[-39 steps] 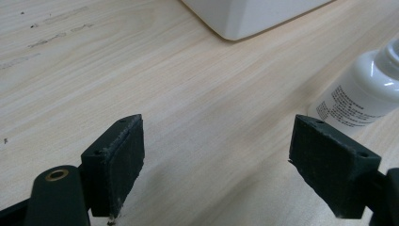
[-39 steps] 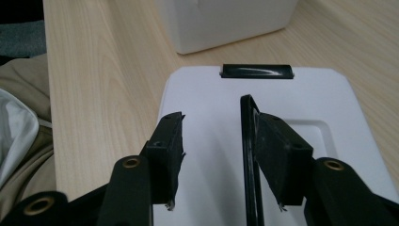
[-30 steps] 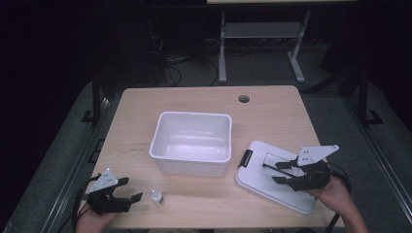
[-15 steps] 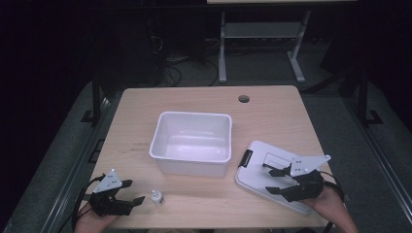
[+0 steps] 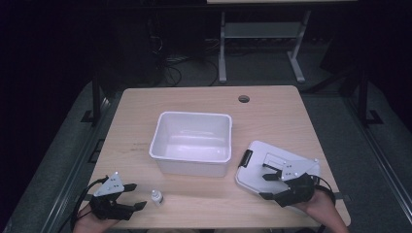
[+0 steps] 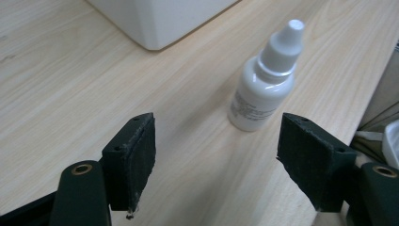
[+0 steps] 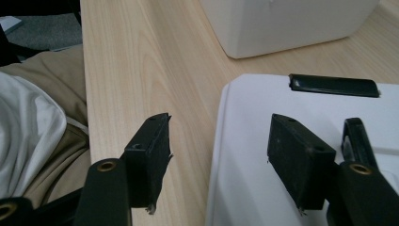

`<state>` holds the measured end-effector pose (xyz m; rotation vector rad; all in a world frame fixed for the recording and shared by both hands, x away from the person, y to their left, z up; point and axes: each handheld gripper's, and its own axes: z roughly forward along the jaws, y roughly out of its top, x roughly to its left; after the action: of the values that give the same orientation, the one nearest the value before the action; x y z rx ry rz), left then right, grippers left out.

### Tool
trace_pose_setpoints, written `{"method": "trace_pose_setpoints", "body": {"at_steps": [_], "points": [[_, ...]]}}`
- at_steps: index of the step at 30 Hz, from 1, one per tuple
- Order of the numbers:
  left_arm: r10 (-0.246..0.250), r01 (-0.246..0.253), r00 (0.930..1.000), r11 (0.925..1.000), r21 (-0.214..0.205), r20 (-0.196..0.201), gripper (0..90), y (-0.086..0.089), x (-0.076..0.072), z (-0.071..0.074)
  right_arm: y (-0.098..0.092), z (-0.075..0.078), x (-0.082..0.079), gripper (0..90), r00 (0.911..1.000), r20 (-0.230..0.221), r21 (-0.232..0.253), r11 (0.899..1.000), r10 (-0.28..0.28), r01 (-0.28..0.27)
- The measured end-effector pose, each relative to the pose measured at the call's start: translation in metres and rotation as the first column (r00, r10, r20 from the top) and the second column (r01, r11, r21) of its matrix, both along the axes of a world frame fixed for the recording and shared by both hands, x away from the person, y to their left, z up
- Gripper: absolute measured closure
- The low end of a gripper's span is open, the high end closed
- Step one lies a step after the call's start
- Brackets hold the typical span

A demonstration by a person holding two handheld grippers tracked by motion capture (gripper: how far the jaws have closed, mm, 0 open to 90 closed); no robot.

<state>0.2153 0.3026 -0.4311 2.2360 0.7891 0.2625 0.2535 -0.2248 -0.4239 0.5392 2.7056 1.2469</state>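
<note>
A small white dropper bottle (image 5: 156, 197) stands upright near the table's front edge, left of centre. My left gripper (image 5: 139, 195) sits just left of it, open; its jaws have just been closing. In the left gripper view the bottle (image 6: 266, 84) stands a little beyond the pads, not touched, with my left gripper (image 6: 221, 155) aimed at it. The white lid (image 5: 277, 167) with black latches lies flat at the right. My right gripper (image 5: 265, 187) is at its near left edge, jaws just opening. In the right gripper view my right gripper (image 7: 223, 155) straddles the lid's edge (image 7: 221, 141) without pressing it.
An empty white bin (image 5: 192, 143) stands in the middle of the wooden table (image 5: 272, 116), between the two grippers. A cable hole (image 5: 244, 99) is at the far side. The table's front edge runs close behind both hands. A black latch (image 7: 334, 84) lies on the lid.
My right gripper has slid down toward the lid's near left edge and its jaws have widened. The left gripper's jaws have narrowed; the bottle has stayed in place.
</note>
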Motion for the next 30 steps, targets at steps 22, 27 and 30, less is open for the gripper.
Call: {"method": "trace_pose_setpoints", "body": {"at_steps": [22, 27, 30], "points": [[-0.16, 0.165, 0.9854, 0.9827, 0.085, -0.057, 41.0, -0.037, 0.013, -0.005, -0.001, -0.006, -0.004, 39.4, 1.0, -0.008, 0.009, 1.0, -0.002, 0.002], [-0.173, 0.177, 0.9835, 0.9796, 0.095, -0.055, 42.7, -0.042, 0.016, -0.004, 0.001, -0.008, -0.005, 39.6, 0.9999, -0.014, 0.005, 1.0, 0.006, -0.005], [-0.178, 0.183, 0.9828, 0.9778, 0.103, -0.049, 43.4, -0.045, 0.017, -0.001, 0.0, -0.008, -0.006, 39.6, 0.9999, -0.014, 0.004, 1.0, 0.007, -0.007]]}}
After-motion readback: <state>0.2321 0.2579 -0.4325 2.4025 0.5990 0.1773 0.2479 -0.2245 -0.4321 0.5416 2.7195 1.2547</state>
